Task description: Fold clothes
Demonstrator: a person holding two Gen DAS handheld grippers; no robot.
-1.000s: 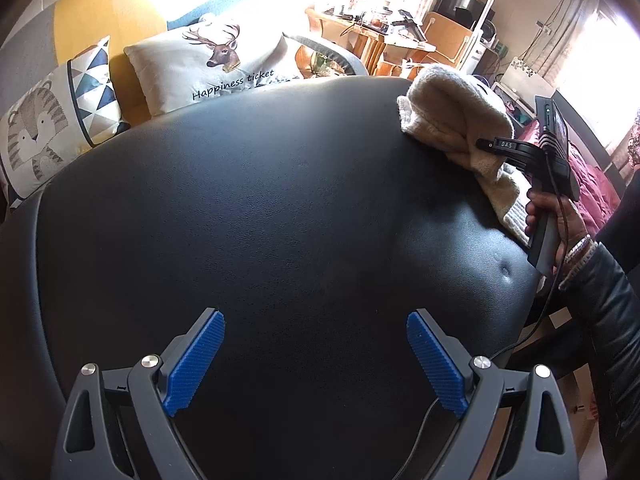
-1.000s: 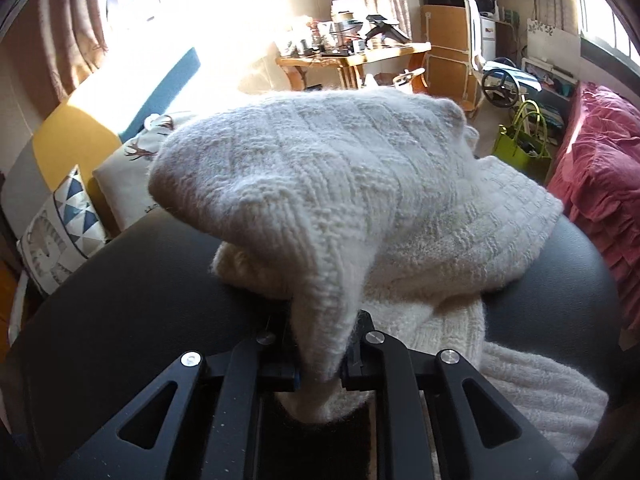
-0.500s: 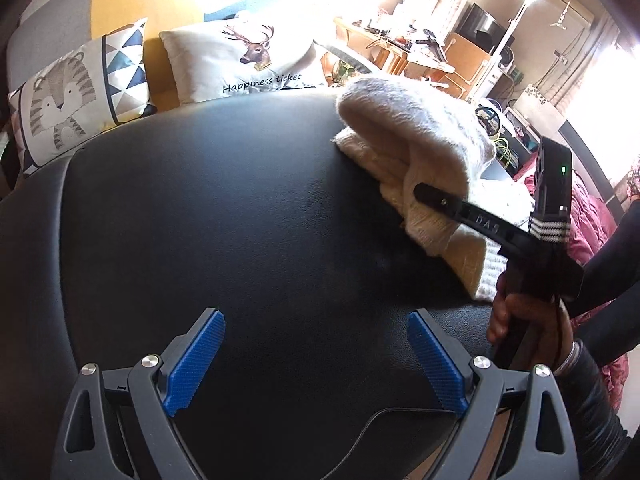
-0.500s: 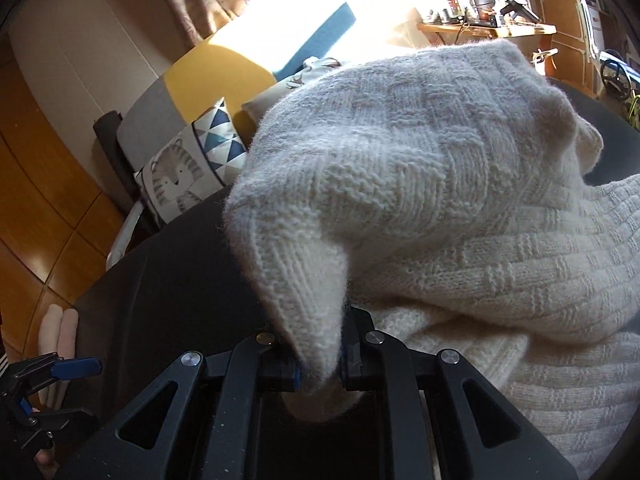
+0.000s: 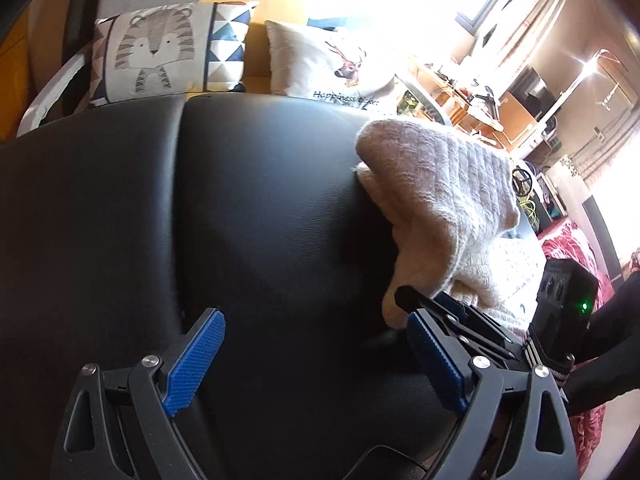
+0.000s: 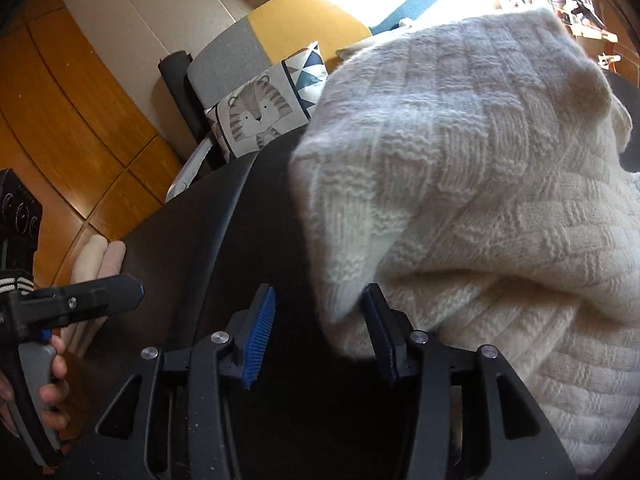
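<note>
Right wrist view shows your cream knit sweater (image 6: 480,184) bunched on the black leather surface (image 6: 240,216), its long axis running from a drooping corner near you up toward the sunlit sofa. Your right gripper (image 6: 320,332) is opening, that corner hanging between its pads, against the right one and clear of the left. Your left gripper (image 5: 316,360) stands wide and empty over bare leather beside the sweater (image 5: 444,208).

Blown-out window (image 5: 360,12) glare backlights both fisheye views; edges bend and darken, foreground slightly blurred.
</note>
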